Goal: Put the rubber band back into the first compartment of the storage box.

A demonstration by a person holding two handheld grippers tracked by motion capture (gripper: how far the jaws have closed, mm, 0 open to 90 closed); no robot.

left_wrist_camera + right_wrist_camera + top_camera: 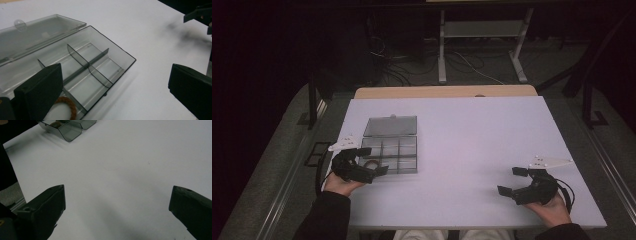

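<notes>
- Left gripper (371, 161) sits at the near-left corner of the clear compartment box (100, 65); jaws spread wide, nothing between them.
- Brown ring (68, 106) (looks like a cord or rubber loop) lies flat in the box's nearest corner compartment, loose, no contact with the jaws.
- In the left gripper view the ring shows just beside the left jaw's tip and below it; the right jaw hangs out over bare counter (472, 140), past the box's edge.
- So the jaws straddle the box corner, not the ring.
- Lid (37, 35) is folded open behind the tray, out of the way.
- Judgement: step in hand is either fetching the ring or backing off after dropping it in; can't tell which.
- If fetching: narrow the jaws first, as this spread won't fit between the dividers (82, 63).
- Then come down steeply into that one compartment and pinch across the ring's cord, not its whole loop.
- Risk: the box is light, so a jaw hitting the wall will likely shove it across the counter.
- Right gripper (514, 181) rests at the near-right of the counter, well apart from the box, jaws wide and empty.
</notes>
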